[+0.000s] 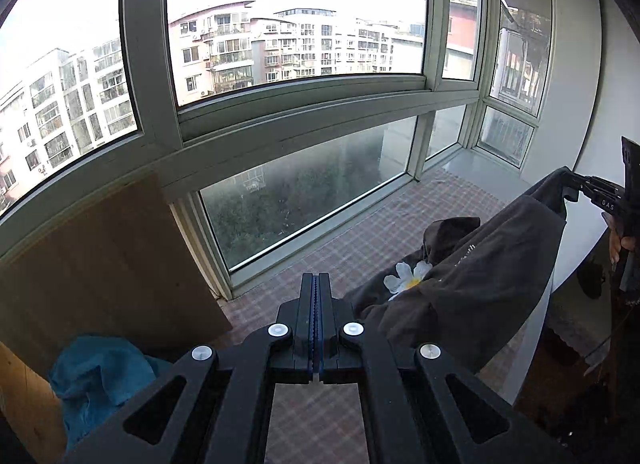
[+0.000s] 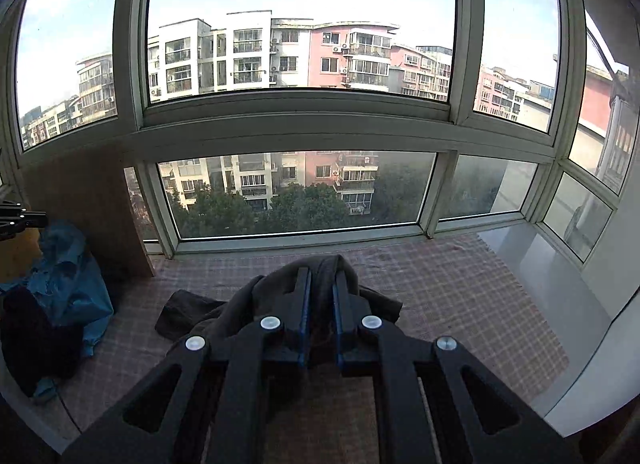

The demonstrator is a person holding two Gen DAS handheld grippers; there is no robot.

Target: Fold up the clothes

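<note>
Clearly, right gripper clamped on bunched edge of dark garment, lifting it off checked cloth. Left gripper fingers pressed together, empty. Judgement: left should pinch matching edge, pull fabric taut before laying flat.

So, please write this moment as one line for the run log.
left gripper: shut, empty | right gripper: shut on dark sweatshirt, lifted | blue cloth: left, untouched | fold: not started
</note>
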